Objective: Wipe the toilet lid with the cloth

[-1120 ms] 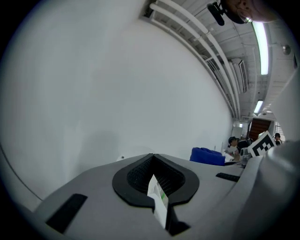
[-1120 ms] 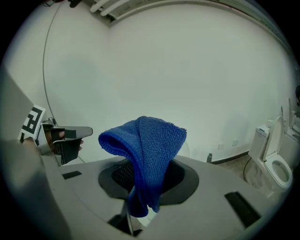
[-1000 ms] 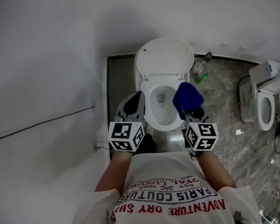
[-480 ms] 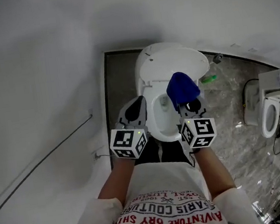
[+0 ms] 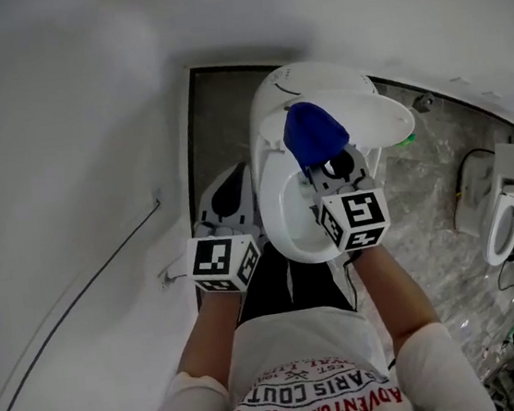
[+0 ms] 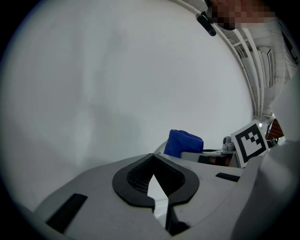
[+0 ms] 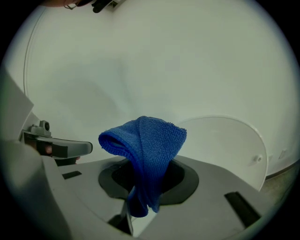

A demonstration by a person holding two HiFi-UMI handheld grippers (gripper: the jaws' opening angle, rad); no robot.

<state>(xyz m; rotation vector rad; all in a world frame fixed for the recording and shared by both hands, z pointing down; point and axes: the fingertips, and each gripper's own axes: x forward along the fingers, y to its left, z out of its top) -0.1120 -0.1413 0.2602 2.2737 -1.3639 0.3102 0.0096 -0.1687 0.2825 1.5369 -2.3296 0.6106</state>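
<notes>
Right gripper is clamped on the cloth, upper centre of head view, right at the raised lid; contact unclear. Left gripper jaws together, empty, centre-left beside the bowl. Risk: cloth is bunched above the jaws, so hard tips may scrape the lid, or drag pulls it free into the bowl.

White T-shirt, short sleeves, curved red and dark lettering on chest. Dark trousers. Left gripper and right gripper: grey moulded shells, black textured pads inside jaws, each with cube of black-and-white square markers.
</notes>
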